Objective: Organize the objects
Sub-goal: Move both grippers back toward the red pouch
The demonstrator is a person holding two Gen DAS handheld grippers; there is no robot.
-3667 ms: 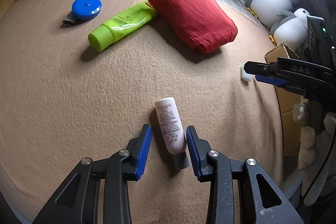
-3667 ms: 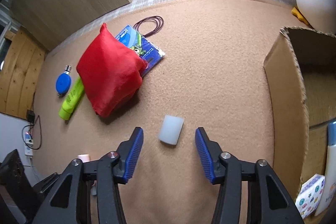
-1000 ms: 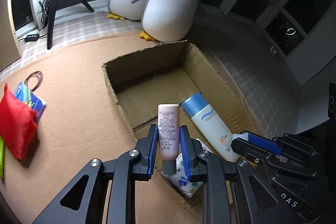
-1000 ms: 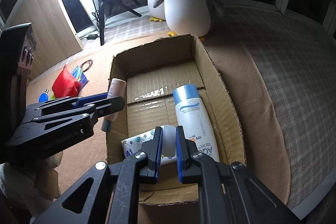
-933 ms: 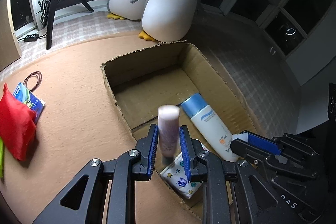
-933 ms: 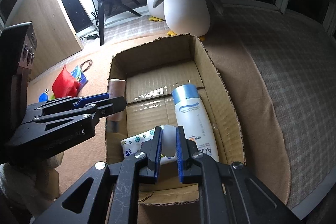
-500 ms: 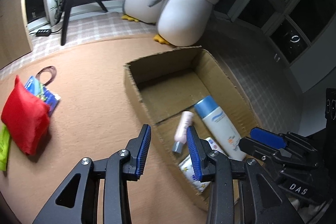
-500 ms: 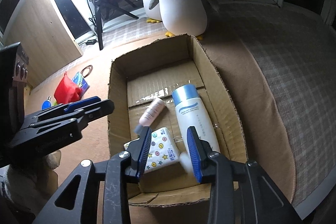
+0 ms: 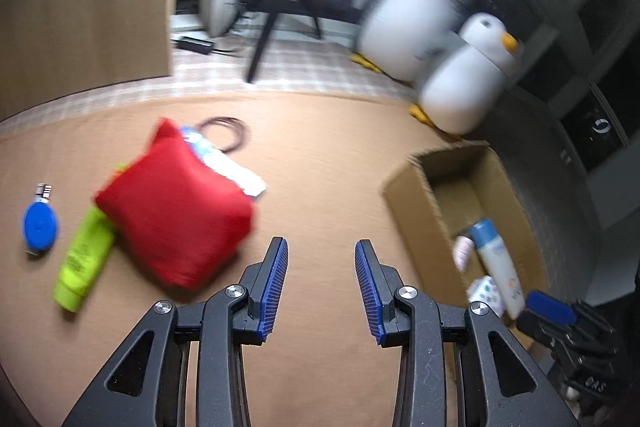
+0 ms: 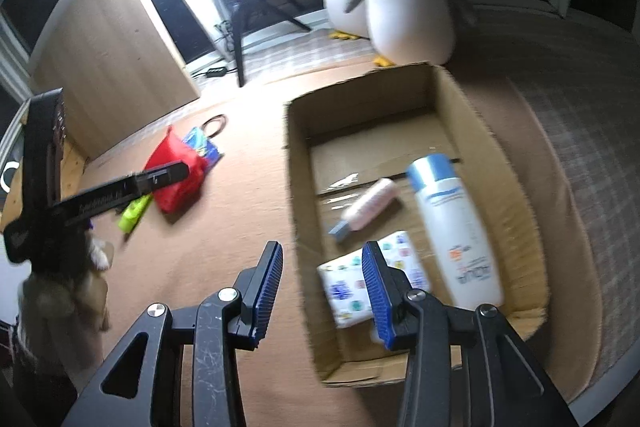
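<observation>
Cardboard box (image 10: pixel 472 115) holds the pink tube (image 10: pixel 370 205), blue-capped bottle (image 10: pixel 456 227) and patterned packet (image 10: pixel 348 287). Both grippers are empty — left gripper (image 9: pixel 321 285) spread over tan carpet (image 9: pixel 320 155) near a blurred red pouch (image 9: pixel 176 211), right gripper (image 10: pixel 322 291), jaws just widening, straddling the box's left wall.

Bare tan carpet (image 9: pixel 320 187) between the red cloth pouch (image 9: pixel 176 219) and open cardboard box (image 9: pixel 412 203); far box half's clear.
</observation>
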